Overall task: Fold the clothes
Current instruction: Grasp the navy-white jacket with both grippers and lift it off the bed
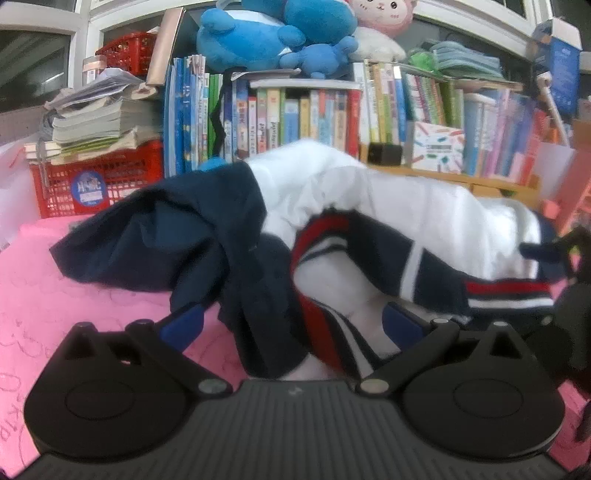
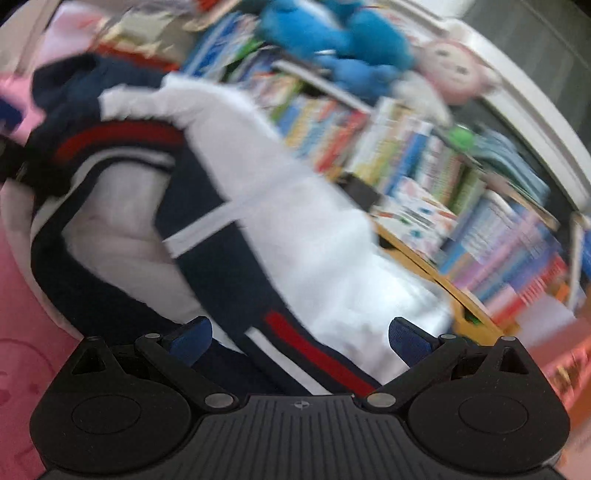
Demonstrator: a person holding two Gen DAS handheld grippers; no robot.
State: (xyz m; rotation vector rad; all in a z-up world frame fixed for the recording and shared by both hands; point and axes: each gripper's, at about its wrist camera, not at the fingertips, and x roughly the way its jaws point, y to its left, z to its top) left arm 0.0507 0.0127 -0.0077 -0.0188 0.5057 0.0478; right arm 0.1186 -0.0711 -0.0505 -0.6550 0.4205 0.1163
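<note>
Left wrist view: left gripper (image 1: 291, 325) spread wide, blue pads (image 1: 184, 326) well apart, nothing pinched. Garment (image 1: 388, 206), a white, navy and red-striped jacket by the look of it, heaped on the pink mat (image 1: 74, 314), one navy part (image 1: 177, 236) flopped toward the left, striped hem draped between the open fingers and over the gripper body. Probably laid close so an edge could be taken next, though no hold yet. Behind, a shelf of books (image 1: 314, 118), a red basket (image 1: 96, 184) under a paper stack, blue plush toys (image 1: 273, 33) on top. At the far right edge, a dark shape (image 1: 576, 295) against the striped cuff, likely the other tool; too cut off to judge.

Right wrist view: blurred throughout and tilted, so likely caught mid-swing. Right gripper (image 2: 299, 343) likewise wide open, pads (image 2: 410, 341) apart, empty. Striped band (image 2: 317, 354) of the same garment running between the fingers, touching neither pad as far as could be told. White body rising beyond, bookshelf slanting behind.

Judged: folding barely begun, garment crumpled, not flattened; spreading flat needed before any fold. Risk: loose slippery cloth bunching when seized from such a heap.
</note>
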